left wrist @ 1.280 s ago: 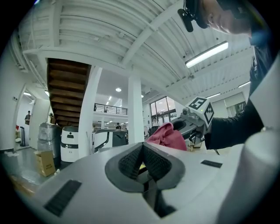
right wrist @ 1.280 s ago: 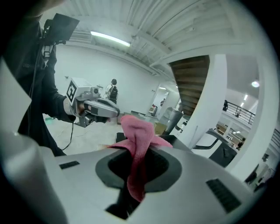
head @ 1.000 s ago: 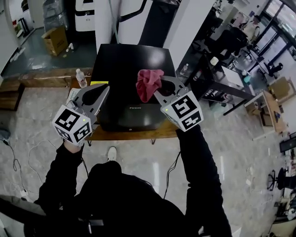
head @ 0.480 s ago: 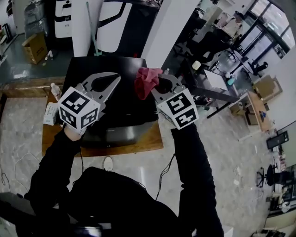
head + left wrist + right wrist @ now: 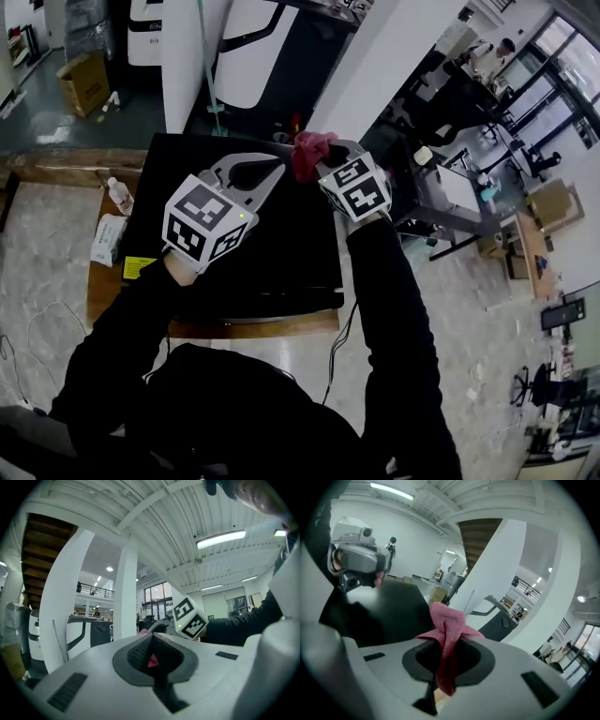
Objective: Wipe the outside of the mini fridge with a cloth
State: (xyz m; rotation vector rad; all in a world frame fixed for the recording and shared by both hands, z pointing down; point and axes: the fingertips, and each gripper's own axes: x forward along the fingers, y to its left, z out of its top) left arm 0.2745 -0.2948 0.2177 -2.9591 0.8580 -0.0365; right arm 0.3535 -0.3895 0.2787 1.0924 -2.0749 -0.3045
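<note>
Above the glossy black fridge (image 5: 281, 253) — right tongs (image 5: 322, 161) clamp pink cloth (image 5: 308, 148), left tongs (image 5: 277, 169) together.

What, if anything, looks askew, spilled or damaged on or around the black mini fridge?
Nothing stands out. The mini fridge sits roughly square on its wooden stand. The pink cloth is bunched in the right gripper above the fridge's far edge. No spill shows around the bottle beside the fridge.
</note>
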